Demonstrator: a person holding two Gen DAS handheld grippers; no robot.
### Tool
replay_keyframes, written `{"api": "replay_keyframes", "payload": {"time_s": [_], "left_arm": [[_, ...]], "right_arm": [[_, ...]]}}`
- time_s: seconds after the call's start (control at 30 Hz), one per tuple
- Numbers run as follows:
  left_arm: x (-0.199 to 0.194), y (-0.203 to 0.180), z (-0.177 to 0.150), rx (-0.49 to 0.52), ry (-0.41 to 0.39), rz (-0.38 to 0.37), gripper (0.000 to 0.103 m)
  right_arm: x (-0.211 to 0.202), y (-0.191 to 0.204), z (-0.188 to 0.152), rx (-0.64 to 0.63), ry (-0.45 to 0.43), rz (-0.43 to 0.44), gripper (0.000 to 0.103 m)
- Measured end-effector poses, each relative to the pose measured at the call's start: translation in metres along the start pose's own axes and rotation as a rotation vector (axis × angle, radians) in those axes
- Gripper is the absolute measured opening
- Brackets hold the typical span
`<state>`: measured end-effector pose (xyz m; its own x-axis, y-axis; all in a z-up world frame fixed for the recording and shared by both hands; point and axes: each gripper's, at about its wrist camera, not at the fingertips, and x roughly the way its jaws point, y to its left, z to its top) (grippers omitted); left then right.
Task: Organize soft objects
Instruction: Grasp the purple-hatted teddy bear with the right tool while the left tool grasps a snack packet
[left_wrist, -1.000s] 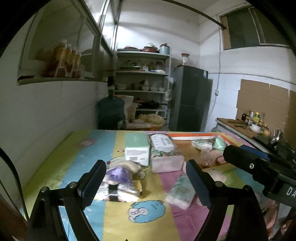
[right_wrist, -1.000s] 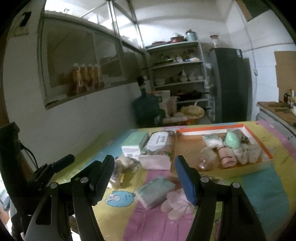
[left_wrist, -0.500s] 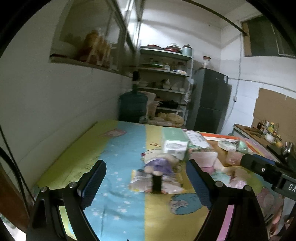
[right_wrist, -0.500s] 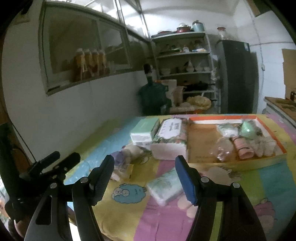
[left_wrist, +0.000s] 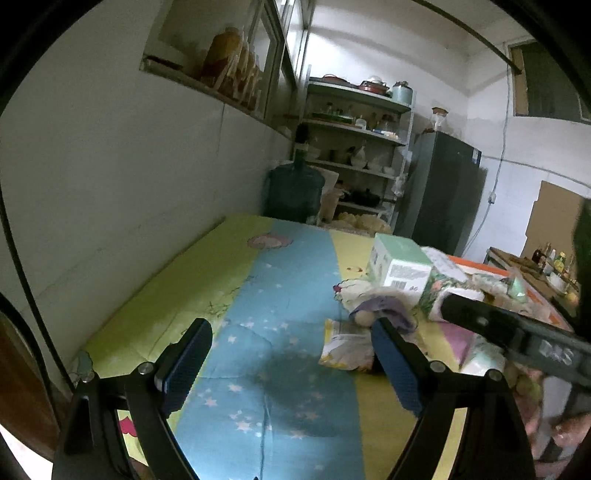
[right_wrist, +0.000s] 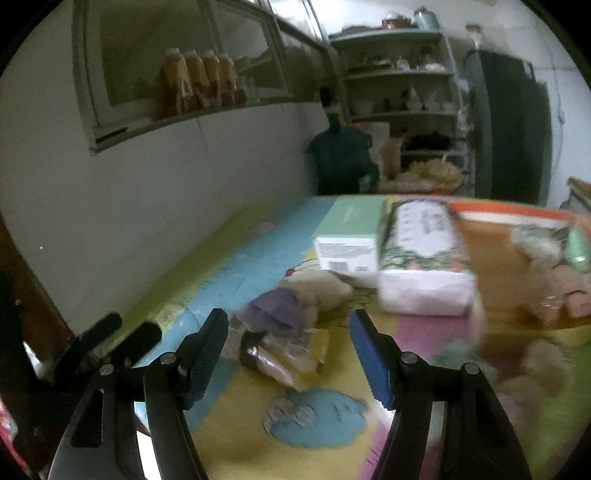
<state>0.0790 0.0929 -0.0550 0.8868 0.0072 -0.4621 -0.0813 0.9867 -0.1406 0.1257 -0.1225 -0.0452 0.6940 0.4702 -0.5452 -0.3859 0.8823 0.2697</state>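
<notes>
- Both hand-held grippers have swung toward the wall side of the table over the last second; a second ago each looked straight across at the shelves and the orange-rimmed tray, now both look down at the loose heap on the patterned cloth.
- The right gripper (right_wrist: 288, 354) has come lower and nearer to the heap: the soft doll with a purple cap (right_wrist: 280, 306) and the crinkled plastic packet (right_wrist: 284, 358) beneath it now sit just ahead of its fingertips, framed between them. Its jaws stand wide apart with nothing between the pads, as they did a second ago.
- The left gripper (left_wrist: 291, 362) also stands wide apart and empty. It has slid leftward, so the same doll (left_wrist: 380, 312) and packet (left_wrist: 345, 345) now lie beside its right finger, no longer between the two, and mostly bare blue cloth (left_wrist: 280, 369) lies ahead of it.
- The mint-green box (right_wrist: 349, 236) and the floral tissue pack (right_wrist: 421, 258) rest side by side beyond the heap, unmoved; the orange-rimmed tray (right_wrist: 509, 212) to their right already holds several soft bundles.
- Judged from this, the right gripper appears to be lining up on the doll or packet as the next piece to carry to the tray; no grasp has begun.
- The right wrist view is motion-blurred, so whether the pads touch the packet cannot be told.
</notes>
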Motion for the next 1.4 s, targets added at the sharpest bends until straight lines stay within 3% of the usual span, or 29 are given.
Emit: {"api": "replay_keyframes", "payload": {"time_s": [0.23, 0.6, 0.67, 0.73, 0.83, 1.1, 1.3, 1.4], "left_arm": [[0.005, 0.004, -0.007, 0.014, 0.015, -0.004, 0.088], [0.019, 0.007, -0.008, 0.029, 0.046, -0.031, 0.088], [0.022, 0.008, -0.008, 0.034, 0.06, -0.043, 0.088], [0.025, 0.007, -0.008, 0.046, 0.073, -0.058, 0.088], [0.029, 0.002, -0.008, 0.085, 0.096, -0.092, 0.088], [0.038, -0.013, -0.004, 0.234, 0.147, -0.289, 0.088], [0.045, -0.034, 0.006, 0.499, 0.146, -0.475, 0.088], [0.056, -0.043, 0.006, 0.605, 0.19, -0.55, 0.086]], "right_arm": [[0.06, -0.002, 0.008, 0.096, 0.108, 0.003, 0.07], [0.099, -0.009, 0.016, 0.174, 0.197, 0.012, 0.071], [0.101, -0.01, 0.016, 0.172, 0.201, 0.018, 0.069], [0.1, -0.011, 0.017, 0.167, 0.191, 0.014, 0.051], [0.098, -0.013, 0.016, 0.177, 0.184, 0.037, 0.046], [0.074, -0.022, 0.01, 0.213, 0.122, 0.128, 0.045], [0.046, -0.029, 0.011, 0.228, 0.054, 0.181, 0.045], [0.029, -0.031, 0.01, 0.221, 0.028, 0.192, 0.045]]}}
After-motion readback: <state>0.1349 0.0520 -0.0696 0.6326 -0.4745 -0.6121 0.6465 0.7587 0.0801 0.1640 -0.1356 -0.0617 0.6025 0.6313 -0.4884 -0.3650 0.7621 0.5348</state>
